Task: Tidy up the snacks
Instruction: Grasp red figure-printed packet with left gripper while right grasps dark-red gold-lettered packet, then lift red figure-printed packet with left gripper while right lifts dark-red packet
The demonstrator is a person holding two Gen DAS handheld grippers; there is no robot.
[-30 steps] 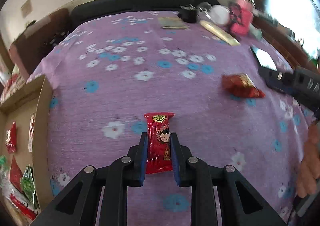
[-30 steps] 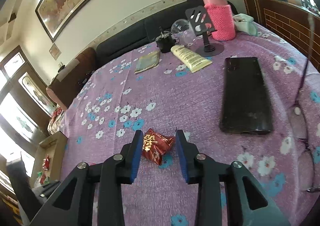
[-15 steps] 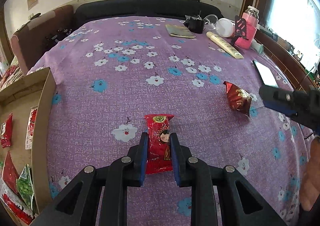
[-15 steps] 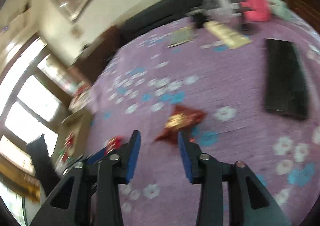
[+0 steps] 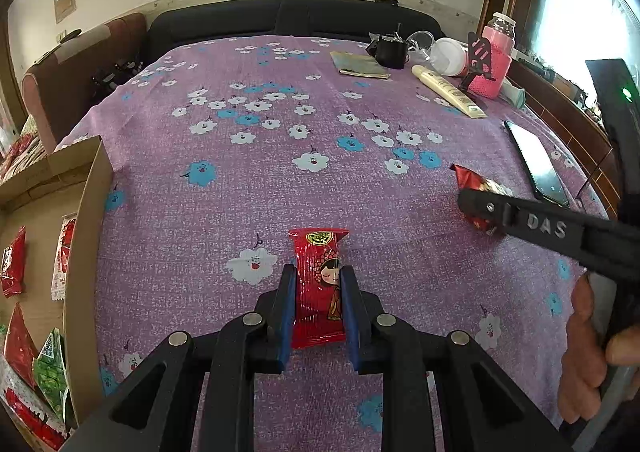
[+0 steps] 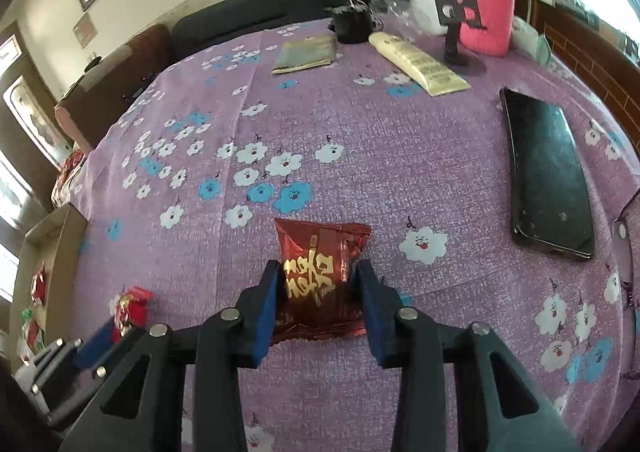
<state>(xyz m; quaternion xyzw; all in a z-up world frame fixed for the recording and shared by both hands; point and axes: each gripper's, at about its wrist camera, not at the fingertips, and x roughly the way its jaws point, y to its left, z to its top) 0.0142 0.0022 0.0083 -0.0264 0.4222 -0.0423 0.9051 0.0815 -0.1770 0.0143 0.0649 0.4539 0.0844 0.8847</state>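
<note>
The open cardboard box lies left of both fingers. The dark red foil snack bag sits between the right gripper fingers, apparently touching. The left gripper pinches the slim red wrapped candy, long axis forward.

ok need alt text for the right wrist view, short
The right gripper straddles a dark red foil snack packet lying on a purple floral tablecloth. A black phone lies to its right.
</note>
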